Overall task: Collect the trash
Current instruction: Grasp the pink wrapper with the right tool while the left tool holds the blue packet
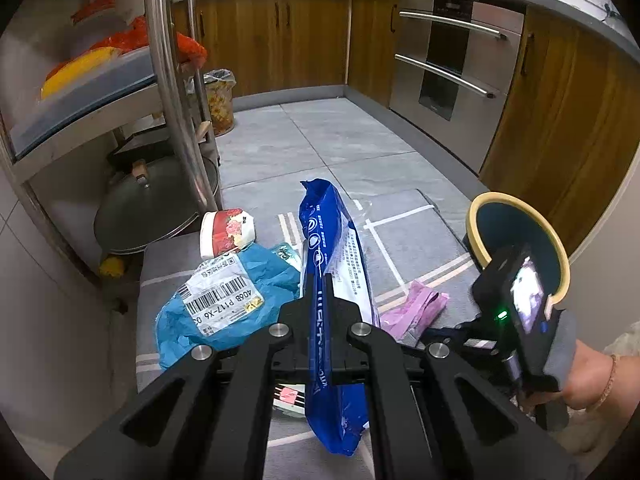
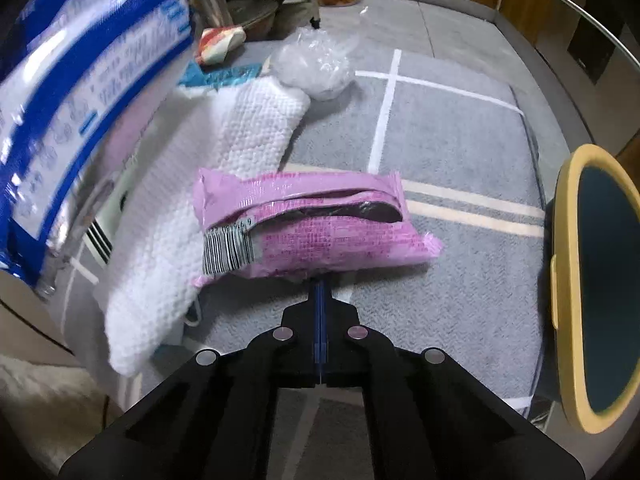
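Note:
My left gripper (image 1: 318,284) is shut on a long blue plastic bag (image 1: 324,240), which stands up between its fingers above the mat. The same bag (image 2: 80,120) fills the left of the right wrist view. My right gripper (image 2: 322,284) points down at the mat, jaws closed, its tips pinching the near edge of a pink wrapper (image 2: 312,224) with a barcode. From the left wrist view the pink wrapper (image 1: 416,308) lies on the mat beside the hand (image 1: 588,376) that holds the right gripper. A dark bin with a yellow rim (image 1: 480,208) (image 2: 568,240) stands just right of it.
On the grey lined mat (image 1: 408,236) lie a red-and-white paper cup (image 1: 226,232), a blue mailer bag with a barcode label (image 1: 224,304), a white woven cloth (image 2: 192,200) and crumpled clear plastic (image 2: 312,64). A metal rack (image 1: 168,80) stands left, an oven (image 1: 448,80) behind.

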Demonstrator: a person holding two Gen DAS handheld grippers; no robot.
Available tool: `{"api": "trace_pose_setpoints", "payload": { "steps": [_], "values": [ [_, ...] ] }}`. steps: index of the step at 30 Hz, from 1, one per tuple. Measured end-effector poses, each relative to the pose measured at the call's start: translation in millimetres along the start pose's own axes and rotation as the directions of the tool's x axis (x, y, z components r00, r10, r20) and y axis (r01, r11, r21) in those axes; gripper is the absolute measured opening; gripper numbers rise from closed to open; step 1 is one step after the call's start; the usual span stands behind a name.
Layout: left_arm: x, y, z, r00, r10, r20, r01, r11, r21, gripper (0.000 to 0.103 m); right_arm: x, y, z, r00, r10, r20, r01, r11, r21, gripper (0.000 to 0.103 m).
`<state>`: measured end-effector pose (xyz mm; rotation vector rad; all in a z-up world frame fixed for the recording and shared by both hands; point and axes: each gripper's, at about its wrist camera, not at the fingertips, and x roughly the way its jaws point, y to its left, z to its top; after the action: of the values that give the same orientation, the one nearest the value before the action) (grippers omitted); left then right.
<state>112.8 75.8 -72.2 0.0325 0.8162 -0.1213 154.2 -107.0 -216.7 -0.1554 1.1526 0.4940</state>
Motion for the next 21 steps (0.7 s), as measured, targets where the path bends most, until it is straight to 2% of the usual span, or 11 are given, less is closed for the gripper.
{"api": "trace_pose_setpoints", "payload": {
  "steps": [4,9,10,11,13,17,21],
  "values": [
    [-0.4,1.9,1.1,1.000,0.000,0.006,0.000,1.000,-0.010,0.002,-16.2,-10.3,3.5,0.995,0.071,0.066,-0.075,0.995,0.062,0.001],
    [-4.0,0.0,1.5,1.000,-0.009,0.016,0.010,1.000,-0.021,0.002,-20.7,-11.5,2.0,0.992,0.107,0.071,-0.114,0.989,0.096,0.003],
    [-4.2,-0.3,1.4,1.000,-0.010,0.016,0.011,1.000,-0.021,0.002,-20.3,-11.2,2.3,0.993,0.100,0.068,-0.107,0.990,0.095,0.013],
    [-4.4,-1.0,1.2,1.000,-0.010,0.016,0.010,1.000,-0.019,0.002,-19.5,-9.4,3.3,0.994,0.080,0.071,-0.086,0.993,0.086,0.031],
    [-4.5,-2.0,0.5,1.000,-0.006,0.015,0.006,1.000,-0.010,0.002,-19.6,-7.0,4.9,0.996,0.031,0.082,-0.037,0.997,0.070,0.053],
    [-3.6,-1.4,0.0,1.000,-0.006,0.012,0.006,1.000,-0.012,0.002,-17.3,-5.2,13.0,0.994,-0.014,0.110,0.008,0.999,0.054,0.068],
    [-3.3,-1.2,0.5,1.000,-0.007,0.011,0.007,1.000,-0.014,0.002,-14.0,6.2,18.6,0.991,-0.036,0.128,0.039,0.999,-0.020,0.070]
  ]
}}
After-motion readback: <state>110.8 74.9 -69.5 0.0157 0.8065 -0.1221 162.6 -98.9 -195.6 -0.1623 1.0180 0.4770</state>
